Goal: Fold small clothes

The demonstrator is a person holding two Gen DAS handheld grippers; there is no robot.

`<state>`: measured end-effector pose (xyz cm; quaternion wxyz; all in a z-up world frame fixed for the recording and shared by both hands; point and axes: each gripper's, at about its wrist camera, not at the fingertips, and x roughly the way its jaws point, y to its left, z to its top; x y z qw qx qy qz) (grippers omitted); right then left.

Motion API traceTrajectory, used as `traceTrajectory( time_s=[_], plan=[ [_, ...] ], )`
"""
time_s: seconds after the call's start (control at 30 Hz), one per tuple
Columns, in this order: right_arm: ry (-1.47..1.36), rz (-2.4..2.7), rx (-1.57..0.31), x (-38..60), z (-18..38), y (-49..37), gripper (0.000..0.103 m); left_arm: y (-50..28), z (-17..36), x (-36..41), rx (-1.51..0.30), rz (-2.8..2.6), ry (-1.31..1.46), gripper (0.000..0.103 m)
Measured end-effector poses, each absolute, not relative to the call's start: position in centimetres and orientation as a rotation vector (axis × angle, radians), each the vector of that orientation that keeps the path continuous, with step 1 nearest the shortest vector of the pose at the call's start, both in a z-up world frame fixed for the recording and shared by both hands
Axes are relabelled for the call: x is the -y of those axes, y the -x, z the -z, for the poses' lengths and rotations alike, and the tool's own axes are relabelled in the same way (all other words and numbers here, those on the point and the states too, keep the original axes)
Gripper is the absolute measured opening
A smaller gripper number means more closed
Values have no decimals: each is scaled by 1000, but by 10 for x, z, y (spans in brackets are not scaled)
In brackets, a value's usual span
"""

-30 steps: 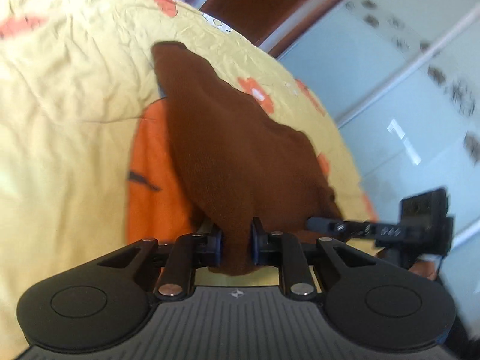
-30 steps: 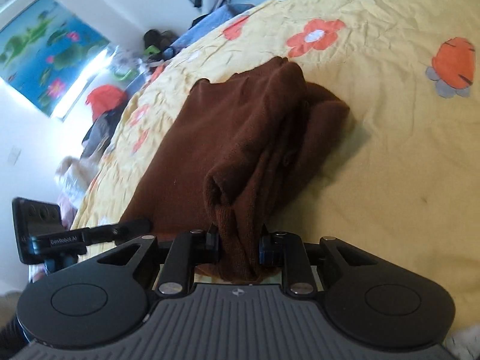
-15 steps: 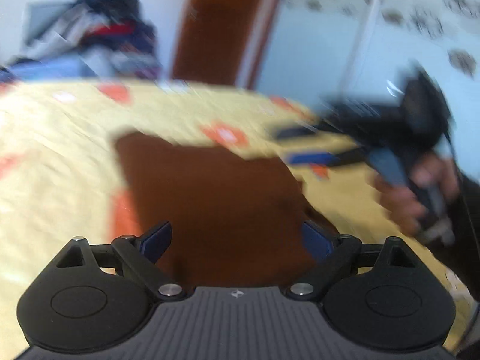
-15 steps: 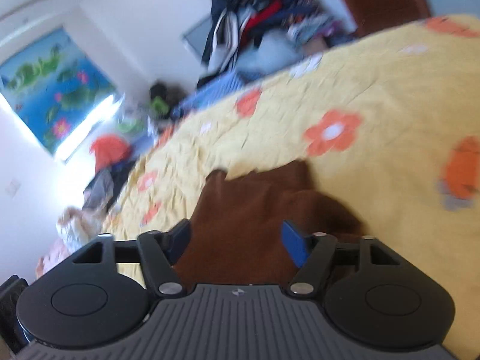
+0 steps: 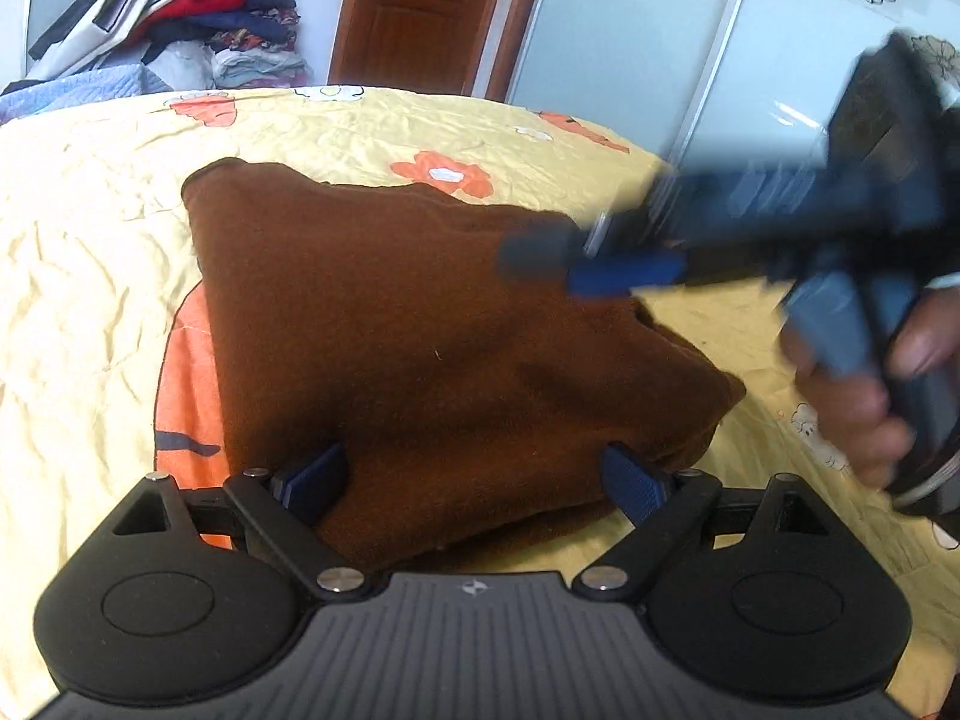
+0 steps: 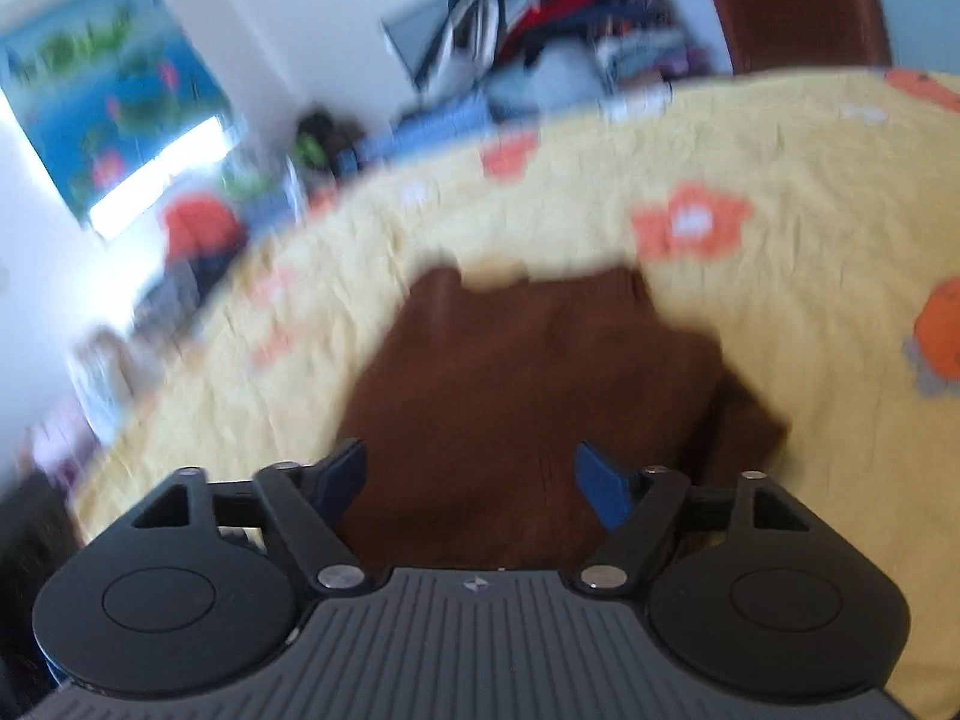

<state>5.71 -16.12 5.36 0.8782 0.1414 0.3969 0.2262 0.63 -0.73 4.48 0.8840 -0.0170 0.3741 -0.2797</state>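
A brown knit garment [image 5: 420,336] lies folded on the yellow flowered bedspread [image 5: 90,276]. My left gripper [image 5: 474,483] is open and empty, its blue pads spread just above the garment's near edge. My right gripper [image 6: 474,483] is open and empty too, above the same garment [image 6: 528,372] in the blurred right wrist view. In the left wrist view the right gripper [image 5: 594,267] shows blurred, held by a hand [image 5: 858,396] over the garment's right side.
A pile of clothes [image 5: 180,18] sits beyond the bed's far edge, beside a brown door [image 5: 420,12] and pale sliding wardrobe doors [image 5: 660,60]. A bright picture [image 6: 114,114] hangs on the wall. Orange prints dot the bedspread.
Both grippers were shut on the brown garment one second ago. They have opened, let it drop onto the bed, and lifted back. The right gripper is still moving.
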Motion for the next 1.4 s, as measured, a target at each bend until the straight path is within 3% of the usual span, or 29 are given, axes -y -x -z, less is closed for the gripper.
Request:
traceTrajectory(
  time_s=[0.03, 0.1, 0.17, 0.33, 0.4, 0.5, 0.67, 0.7, 0.77, 0.9, 1.2, 1.3, 1.37, 1.4],
  plan=[
    [-278, -463, -824, 164, -43, -60, 76, -3, -46, 6, -779, 585, 33, 93],
    [-331, -452, -802, 180, -40, -64, 62, 0, -46, 8, -781, 584, 31, 93],
    [-406, -399, -837, 188, -51, -66, 56, 1, -46, 8, -782, 580, 34, 93],
    [-338, -474, -809, 169, -61, -42, 73, 3, -44, 10, -776, 569, 33, 93],
    [-310, -473, -836, 169, -37, -48, 65, 3, -45, 11, -778, 569, 27, 93],
    [-351, -429, -840, 176, -47, -46, 58, 4, -46, 10, -782, 569, 21, 93],
    [-272, -461, -832, 163, -54, -30, 72, 7, -45, 11, -773, 559, 17, 93],
    [-236, -448, -848, 164, -44, -33, 62, 8, -46, 12, -772, 558, 15, 93],
    [-263, -434, -821, 172, -47, -28, 57, 15, -52, 8, -763, 543, 4, 93],
    [-321, -426, -736, 193, -77, 4, 79, 56, -61, -13, -661, 494, -110, 93],
    [-472, -357, -867, 223, -34, 6, 78, 58, -37, -34, -698, 327, -114, 93],
    [-486, -362, -894, 215, -27, -4, 75, 49, -44, -29, -664, 328, -85, 82],
    [-473, -364, -896, 210, -25, -8, 71, 41, -43, -23, -673, 327, -104, 58],
    [-464, -364, -895, 209, -25, -9, 70, 38, -40, -22, -687, 319, -111, 53]
  ],
)
